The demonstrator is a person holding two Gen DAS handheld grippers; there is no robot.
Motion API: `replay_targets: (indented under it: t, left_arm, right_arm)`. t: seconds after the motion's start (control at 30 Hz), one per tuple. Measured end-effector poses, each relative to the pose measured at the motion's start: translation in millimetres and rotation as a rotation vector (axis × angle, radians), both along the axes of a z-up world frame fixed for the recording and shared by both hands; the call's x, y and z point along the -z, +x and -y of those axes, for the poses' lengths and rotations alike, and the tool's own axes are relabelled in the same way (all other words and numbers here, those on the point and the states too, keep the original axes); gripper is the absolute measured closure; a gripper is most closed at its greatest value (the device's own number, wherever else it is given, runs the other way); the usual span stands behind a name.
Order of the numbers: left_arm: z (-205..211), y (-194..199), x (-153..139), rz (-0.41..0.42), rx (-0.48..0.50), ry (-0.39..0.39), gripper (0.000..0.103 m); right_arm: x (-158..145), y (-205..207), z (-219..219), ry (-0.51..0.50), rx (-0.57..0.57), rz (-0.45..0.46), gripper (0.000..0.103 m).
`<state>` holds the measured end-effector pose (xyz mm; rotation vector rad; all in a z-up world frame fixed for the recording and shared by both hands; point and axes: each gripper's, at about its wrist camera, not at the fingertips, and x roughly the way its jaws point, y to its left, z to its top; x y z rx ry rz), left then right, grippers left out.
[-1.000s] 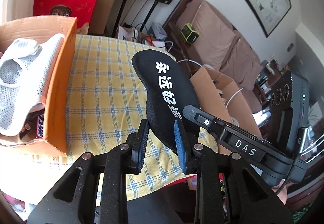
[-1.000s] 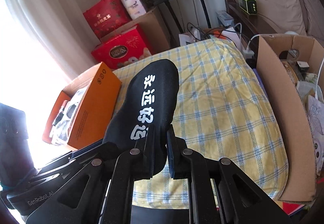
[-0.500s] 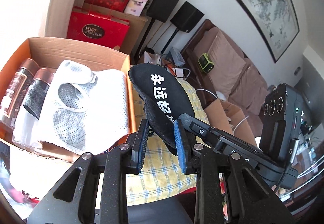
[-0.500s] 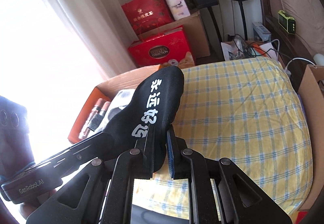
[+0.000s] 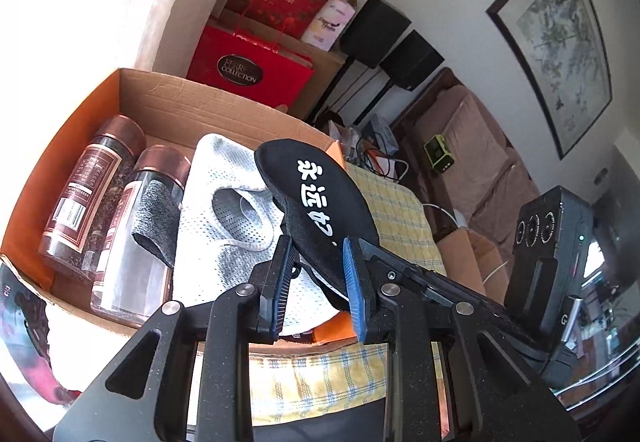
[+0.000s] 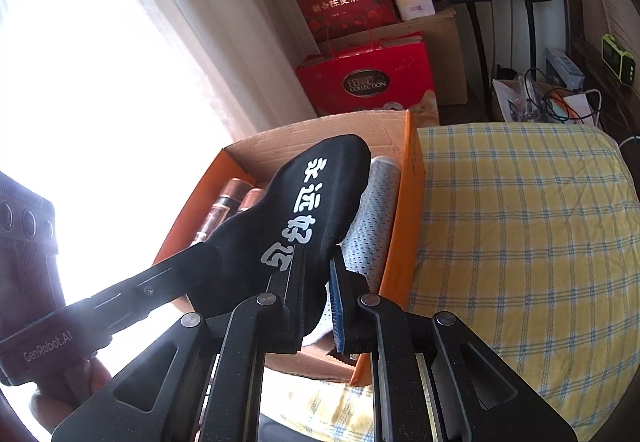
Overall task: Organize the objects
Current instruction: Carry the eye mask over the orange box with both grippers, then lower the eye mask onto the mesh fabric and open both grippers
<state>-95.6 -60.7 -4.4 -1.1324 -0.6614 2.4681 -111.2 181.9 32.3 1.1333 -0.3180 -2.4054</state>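
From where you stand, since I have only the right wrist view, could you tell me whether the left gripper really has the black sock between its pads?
Observer: Yes. In the left wrist view the left gripper has its pads on either side of the black sock, near the sock's lower end.
Operator: Thank you. Is anything in the box that my view hides?
Observer: A small dark grey cloth lies draped over the jar beside the white mesh garment.
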Motion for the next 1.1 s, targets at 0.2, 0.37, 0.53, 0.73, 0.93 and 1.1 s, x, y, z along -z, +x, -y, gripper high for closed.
replay_targets:
  t: [0.2, 0.37, 0.53, 0.73, 0.93, 1.1]
  left_arm:
    - [13, -11, 19, 0.03, -0.006, -0.011, 0.081]
    - [12, -17, 35, 0.066, 0.002, -0.06, 0.081]
    - [8, -12, 37, 0.062, 0.0, -0.11, 0.08]
    - [8, -2, 29, 0.049, -0.037, -0.167, 0.055]
    - [10, 12, 23, 0.037, -0.047, -0.182, 0.05]
    - [8, 29, 18, 0.016, -0.063, -0.212, 0.034]
  right_arm:
    - [19, -9, 15, 0.009, -0.007, 0.026, 0.092]
    - [34, -10, 21, 0.035, 0.012, 0.032, 0.092]
    - [36, -8, 28, 0.088, 0.012, 0.014, 0.09]
    - [30, -2, 23, 0.075, 0.014, 0.015, 0.079]
    - [12, 13, 6, 0.074, 0.038, 0.004, 0.066]
    - [1, 30, -13, 0.144, 0.097, -0.037, 0.046]
